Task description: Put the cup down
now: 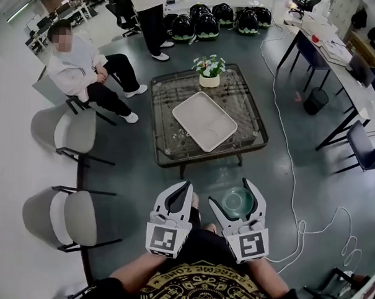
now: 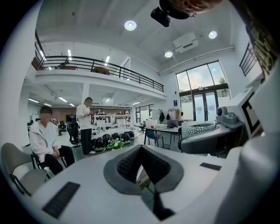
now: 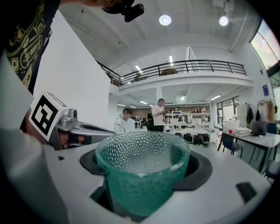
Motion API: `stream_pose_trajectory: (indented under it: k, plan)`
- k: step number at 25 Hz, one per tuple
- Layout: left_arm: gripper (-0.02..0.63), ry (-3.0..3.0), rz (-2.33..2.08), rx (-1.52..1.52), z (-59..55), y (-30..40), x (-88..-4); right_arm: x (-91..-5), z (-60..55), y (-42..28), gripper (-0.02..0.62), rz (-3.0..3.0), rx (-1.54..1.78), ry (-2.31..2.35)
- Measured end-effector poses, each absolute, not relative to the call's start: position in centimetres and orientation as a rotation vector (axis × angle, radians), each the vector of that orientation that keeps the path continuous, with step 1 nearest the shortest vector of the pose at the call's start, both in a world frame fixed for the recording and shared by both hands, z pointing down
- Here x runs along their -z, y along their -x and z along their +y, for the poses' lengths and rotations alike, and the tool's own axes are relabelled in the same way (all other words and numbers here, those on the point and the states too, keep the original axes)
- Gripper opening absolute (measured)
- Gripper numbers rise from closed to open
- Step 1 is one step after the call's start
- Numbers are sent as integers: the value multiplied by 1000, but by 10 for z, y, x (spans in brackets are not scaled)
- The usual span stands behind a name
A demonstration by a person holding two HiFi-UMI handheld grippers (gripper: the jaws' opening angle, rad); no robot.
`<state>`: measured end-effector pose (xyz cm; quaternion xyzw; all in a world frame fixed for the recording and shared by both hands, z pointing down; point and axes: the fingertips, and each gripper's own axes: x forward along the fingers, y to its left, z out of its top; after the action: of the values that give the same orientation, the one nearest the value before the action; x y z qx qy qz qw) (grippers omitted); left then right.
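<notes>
Basically a big open office hall: grey floor (image 1: 131, 168) w/ a low glass-topped table (image 1: 245, 111) mid-frame in the head view. A white rectangular tray (image 1: 204, 120) lies on the glass, turned at an angle to the table's edges. A small potted plant (image 1: 209, 71) stands at the table's far edge, just beyond the tray. Two grey chairs (image 1: 70, 131) stand left of the table, one nearer the wearer than the other. A seated person (image 1: 79, 70) in a white top is at far left. A standing person (image 1: 150, 17) is beyond, near a row of dark helmets (image 1: 208, 23) on the floor. Desks (image 1: 340, 66) run along the right side, and a white cable (image 1: 288, 144) snakes over the floor right of the table.

At the bottom of the head view both grippers sit side by side, close but apart, on the wearer's side of the table & short of its near edge.

Right gripper (image 1: 230, 194): jaws approx a cup's width apart, closed in on a teal pebbled-glass cup (image 3: 143, 175). The cup is upright, mouth up, in the rounded dark recess btwn the jaws, gripped on both sides. It's held up in the air above the floor, near the table's front edge.

Left gripper (image 1: 187, 189): jaws brought together, w/ only the small diamond-shaped hollow of the dark pads (image 2: 127, 166) left btwn them. It has hold of nothing.
</notes>
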<state>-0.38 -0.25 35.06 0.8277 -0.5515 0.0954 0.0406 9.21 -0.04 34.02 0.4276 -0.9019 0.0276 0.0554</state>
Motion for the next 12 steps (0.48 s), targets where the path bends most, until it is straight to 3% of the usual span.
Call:
stream_pose_trajectory:
  k: [12]
  plan:
    - [0, -2578, -1605, -310, -100, 23, -362, -353, -95, -81, 403, -2600, -155, -1394]
